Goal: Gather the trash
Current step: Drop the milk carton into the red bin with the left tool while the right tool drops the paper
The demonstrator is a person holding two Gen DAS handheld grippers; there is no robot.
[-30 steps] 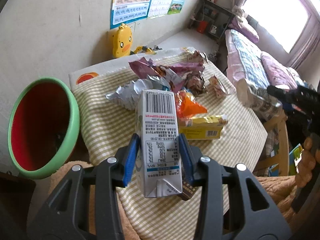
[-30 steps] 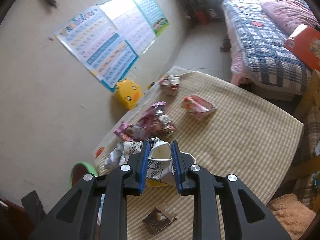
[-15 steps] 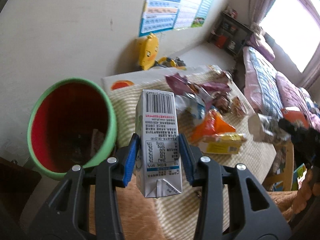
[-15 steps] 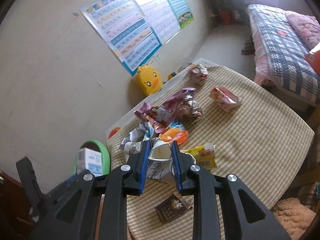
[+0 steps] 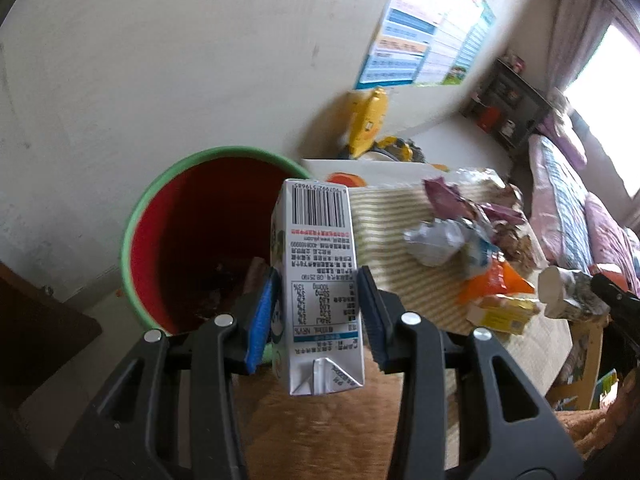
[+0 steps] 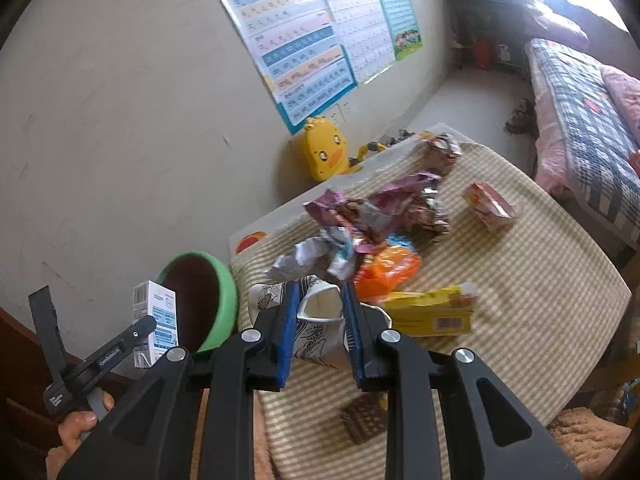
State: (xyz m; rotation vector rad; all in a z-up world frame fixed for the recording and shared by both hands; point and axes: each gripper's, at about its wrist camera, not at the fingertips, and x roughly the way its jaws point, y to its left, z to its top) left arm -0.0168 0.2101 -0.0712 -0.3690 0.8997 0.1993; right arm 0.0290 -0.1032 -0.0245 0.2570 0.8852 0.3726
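A white milk carton (image 5: pixel 320 240) with a barcode stands upright between the blue pads of my left gripper (image 5: pixel 318 288), which is shut on it. In the left wrist view the carton hangs in front of the mouth of a green-rimmed, red-lined bin (image 5: pixel 134 236) beside the table. My right gripper (image 6: pixel 320 300) is shut on a crumpled printed paper cup (image 6: pixel 316 340) above the near left corner of the striped tablecloth (image 6: pixel 540 300). The right wrist view also shows the left gripper (image 6: pixel 120 344) with the carton (image 6: pixel 156 316) next to the bin (image 6: pixel 226 292).
Loose trash lies on the cloth: a yellow box (image 6: pixel 432 312), an orange wrapper (image 6: pixel 388 268), purple and silver wrappers (image 6: pixel 360 208), a small pink carton (image 6: pixel 488 204), a brown packet (image 6: pixel 364 420). A yellow duck toy (image 6: pixel 324 148) stands by the wall. A bed (image 6: pixel 580 120) is at the right.
Both grippers have swung left, away from the table's middle. The bin has come to the centre of the left wrist view, behind the carton. Both grips are unchanged.
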